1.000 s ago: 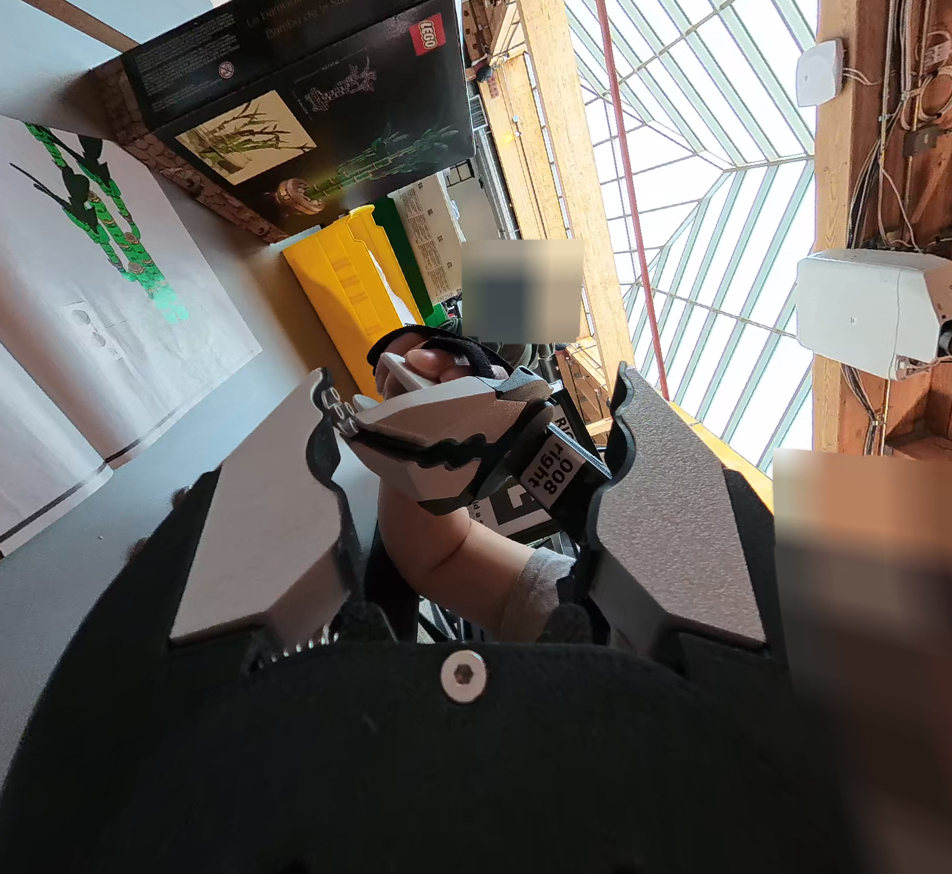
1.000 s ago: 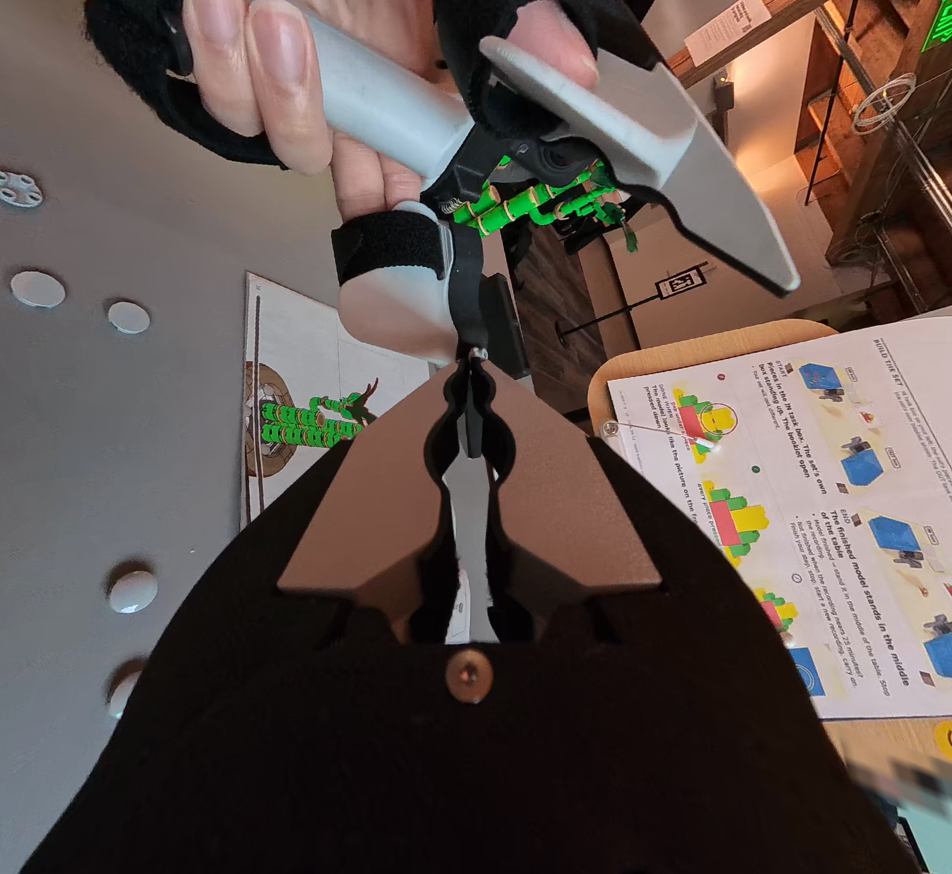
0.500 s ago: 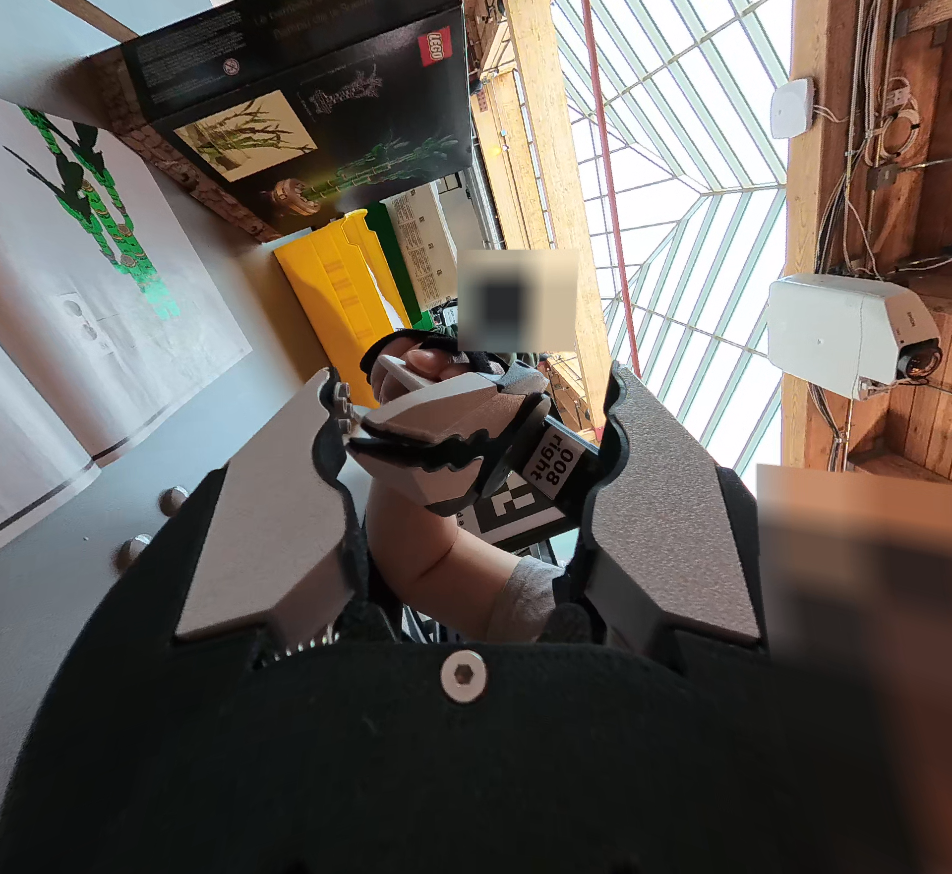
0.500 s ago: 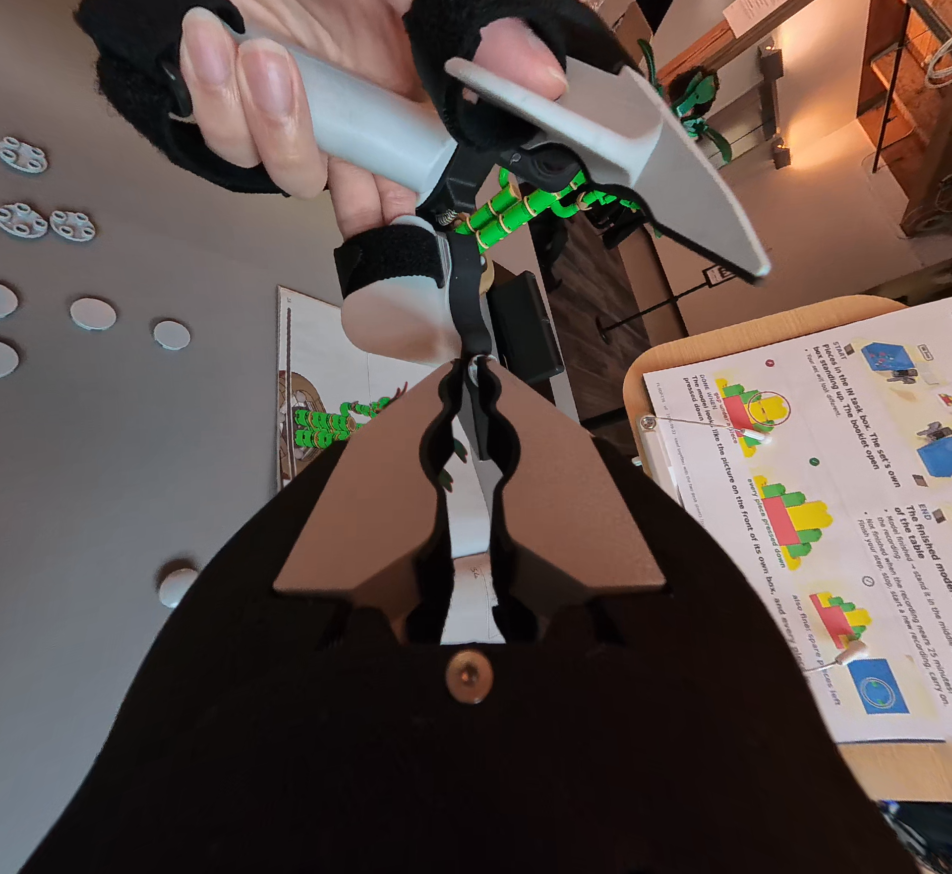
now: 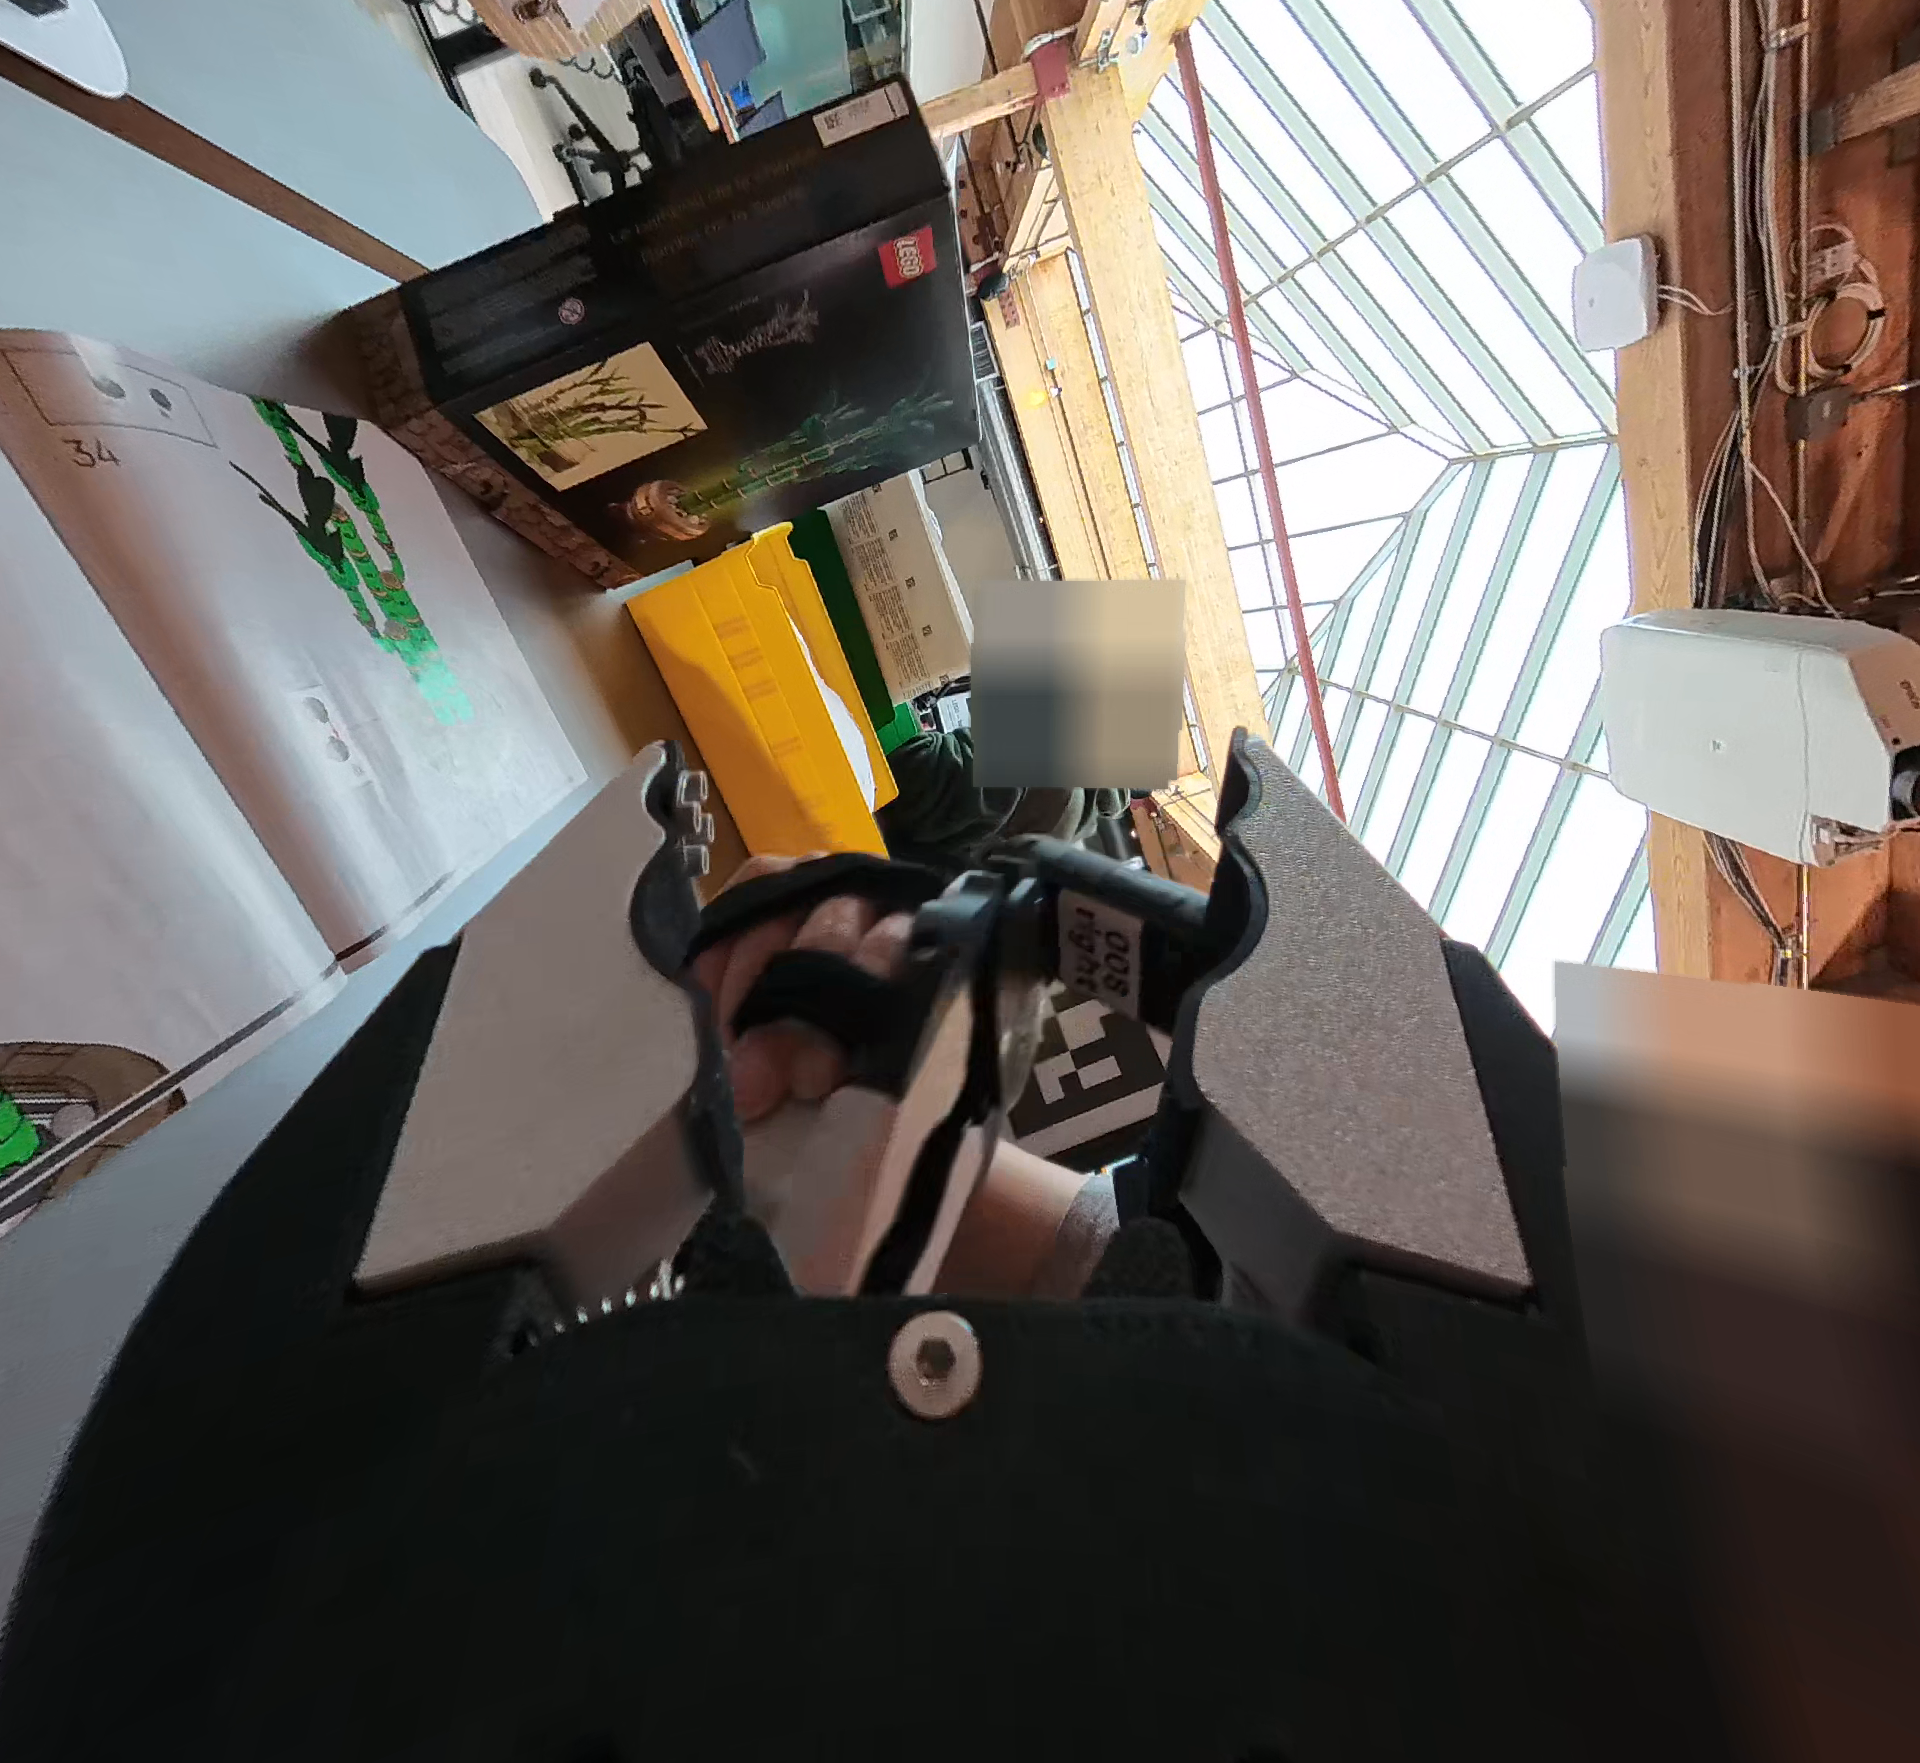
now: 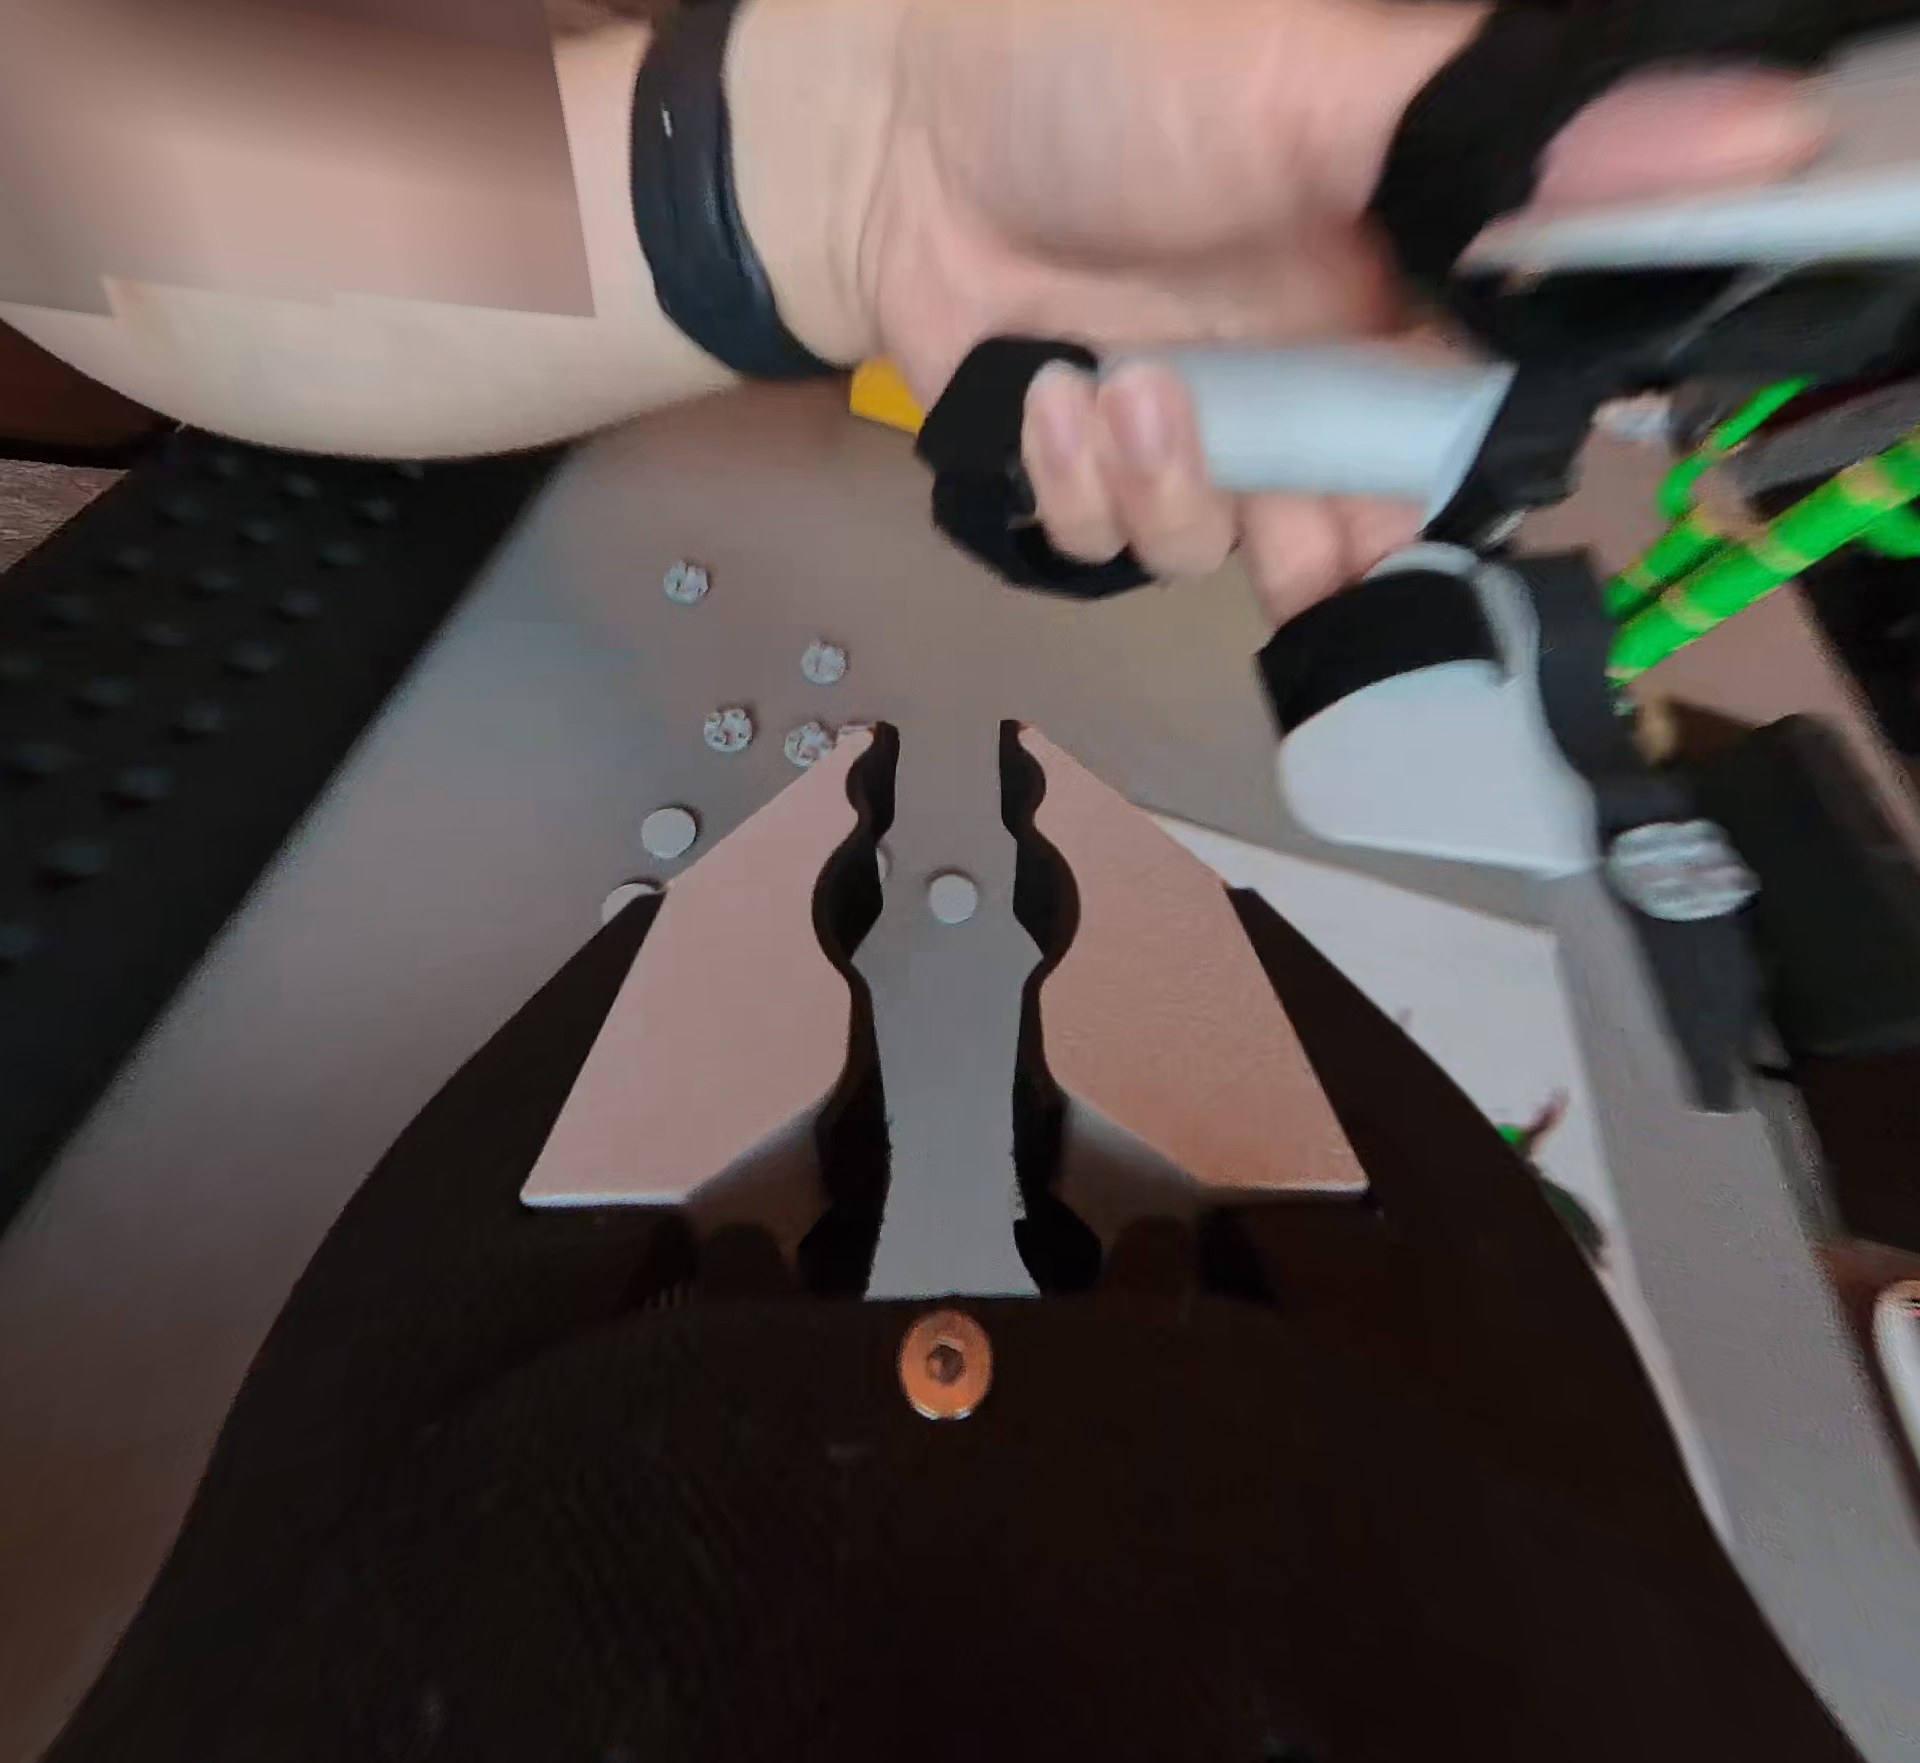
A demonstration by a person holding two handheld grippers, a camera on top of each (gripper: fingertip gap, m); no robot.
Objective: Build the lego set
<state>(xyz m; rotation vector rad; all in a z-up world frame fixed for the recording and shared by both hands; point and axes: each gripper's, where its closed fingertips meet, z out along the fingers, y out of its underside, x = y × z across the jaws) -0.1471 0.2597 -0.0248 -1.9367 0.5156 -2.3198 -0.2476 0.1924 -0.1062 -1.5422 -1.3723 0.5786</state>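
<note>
My left gripper (image 5: 951, 778) is open wide, with a small grey round piece (image 5: 683, 809) clinging to the tip of its left finger. The right gripper shows between its jaws in a gloved hand (image 5: 821, 975). My right gripper (image 6: 948, 734) is slightly open and empty, pointing down over the grey table (image 6: 499, 934). Several grey round pieces (image 6: 727, 728) lie there, one (image 6: 953, 898) showing through the gap. The green bamboo model (image 6: 1766, 560) is at the right behind the left gripper, blurred.
The open instruction booklet (image 5: 260, 674), the black set box (image 5: 707, 363) and a yellow bin (image 5: 758, 705) stand on the table. A black studded mat (image 6: 156, 674) lies at the left of the right wrist view. A person's hand and arm (image 6: 1039, 155) cross its top. There is about 15 centimeters between the tips of the two grippers.
My right gripper was shut at the left gripper's fingertip. It has opened, let go and swung down towards the table. The grey piece stays on the left finger.
</note>
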